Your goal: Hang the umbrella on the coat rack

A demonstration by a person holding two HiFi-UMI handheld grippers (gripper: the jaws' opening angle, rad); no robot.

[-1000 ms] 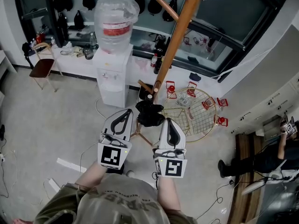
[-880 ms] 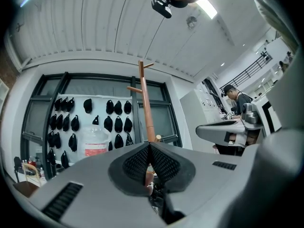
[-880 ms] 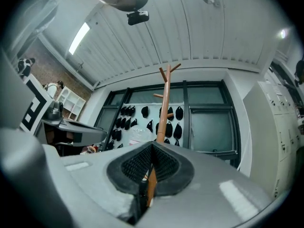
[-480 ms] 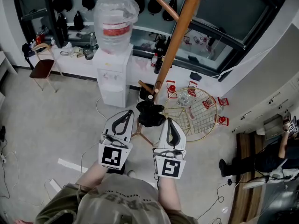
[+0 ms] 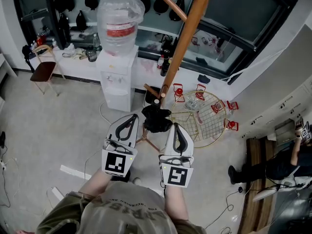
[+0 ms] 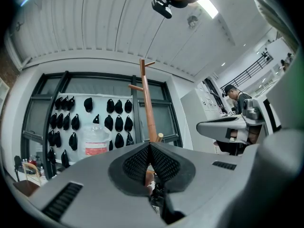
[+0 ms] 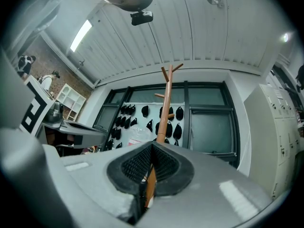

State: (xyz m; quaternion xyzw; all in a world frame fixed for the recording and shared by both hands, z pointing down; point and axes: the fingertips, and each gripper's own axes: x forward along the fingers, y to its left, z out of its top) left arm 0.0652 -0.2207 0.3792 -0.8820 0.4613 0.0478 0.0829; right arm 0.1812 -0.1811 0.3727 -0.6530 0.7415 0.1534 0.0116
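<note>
Spreading pale grey, the floor [image 5: 53,130] carries a water dispenser [image 5: 117,82] and the coat rack [image 5: 183,38]. The black umbrella [image 5: 156,119] hangs low on it. The left tool [image 5: 130,117] and right tool [image 5: 174,126] are closed and empty — unmoved since a second ago.

Coat rack [image 5: 181,43] ahead, water dispenser [image 5: 117,79] left, wire grid [image 5: 202,123] right.

Coat rack [image 5: 183,38] straight ahead of you, water dispenser [image 5: 117,77] to its left, wire basket [image 5: 200,118] on the floor to its right, what looks like the umbrella [image 5: 156,118] by the rack's foot, just beyond your left gripper [image 5: 132,117] and right gripper [image 5: 175,127], chair [image 5: 44,69] far left.
</note>
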